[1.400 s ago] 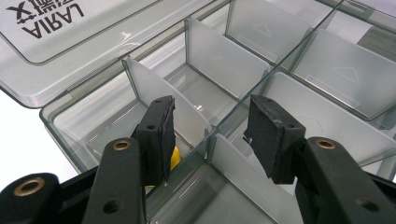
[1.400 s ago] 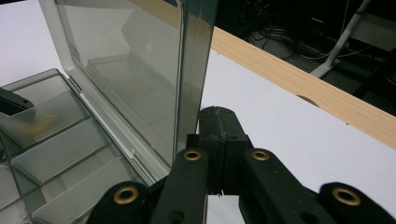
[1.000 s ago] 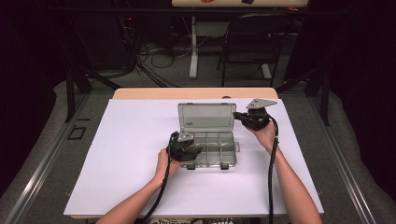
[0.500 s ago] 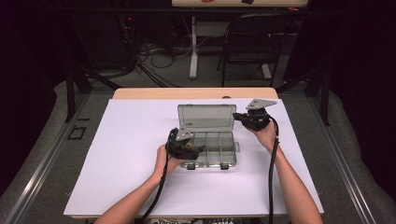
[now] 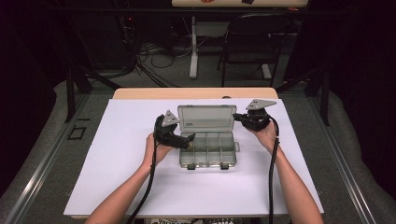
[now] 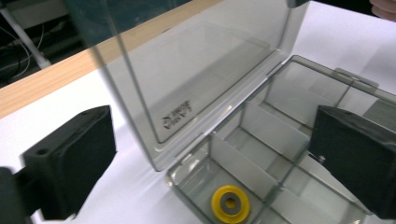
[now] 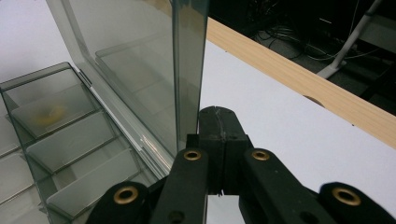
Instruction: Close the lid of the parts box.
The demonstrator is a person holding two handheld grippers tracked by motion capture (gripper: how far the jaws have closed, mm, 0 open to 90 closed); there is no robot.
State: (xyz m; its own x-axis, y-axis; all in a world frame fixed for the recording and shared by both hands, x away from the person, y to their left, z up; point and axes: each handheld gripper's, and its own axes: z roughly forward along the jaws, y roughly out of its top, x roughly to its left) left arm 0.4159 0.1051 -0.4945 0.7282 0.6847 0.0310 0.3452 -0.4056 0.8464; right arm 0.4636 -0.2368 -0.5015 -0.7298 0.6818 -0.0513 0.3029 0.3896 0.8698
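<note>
One yellow ring [image 6: 229, 204] lies in the near-left corner compartment of one clear box [image 5: 207, 149], mid-tabletop [image 5: 116, 186]. Right gripper [image 7: 217, 140], jaws closed, braces against the upright lid [image 5: 206, 117], apparently keeping it open. Left gripper [image 6: 210, 154] hangs above the ring; its jaws have just been opening, nothing between them. Two grippers.

The surface [image 5: 140, 186] is a white sheet over a wooden top (a strip of wood [image 5: 154, 93] shows along the far edge). Directly on it, near the middle, stands a clear plastic compartment box [image 5: 208, 149] with its lid raised upright at the far side.
</note>
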